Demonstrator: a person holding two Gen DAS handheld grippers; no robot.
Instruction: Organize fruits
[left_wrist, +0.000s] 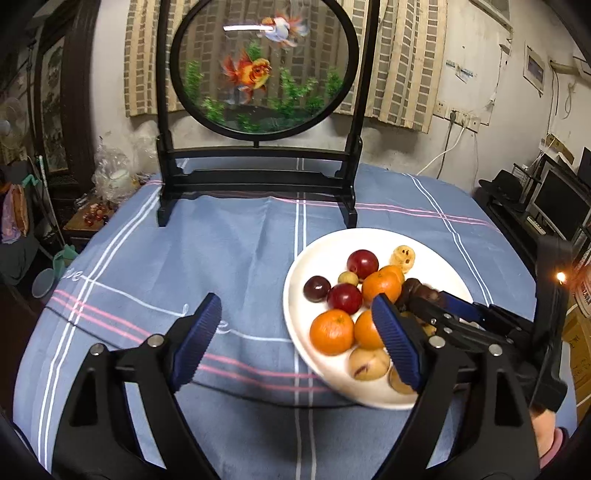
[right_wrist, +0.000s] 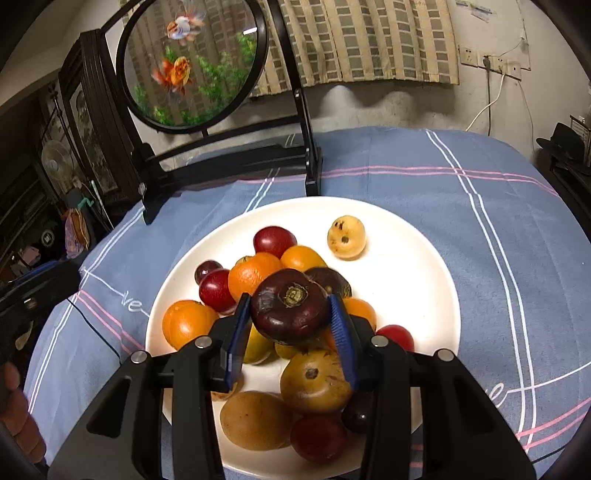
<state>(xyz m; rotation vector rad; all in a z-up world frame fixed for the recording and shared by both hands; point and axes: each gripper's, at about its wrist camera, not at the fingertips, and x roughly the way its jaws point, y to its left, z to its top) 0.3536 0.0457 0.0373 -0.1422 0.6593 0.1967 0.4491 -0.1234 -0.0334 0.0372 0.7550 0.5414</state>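
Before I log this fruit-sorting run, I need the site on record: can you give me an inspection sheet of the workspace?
Surface: blue striped cloth over the table, slightly wrinkled.
Job's things: white plate piled with oranges, red plums and yellow-brown fruits; one spotted yellow fruit lies apart on it.
Clutter: goldfish screen on a black stand at the table's far side.
Grippers: right gripper shut on a dark purple fruit above the pile; left gripper open, nothing between its jaws, at the plate's left edge.
Cables: white cable hanging from a wall socket.
Surroundings: checked curtain, a fan and crowded shelves.
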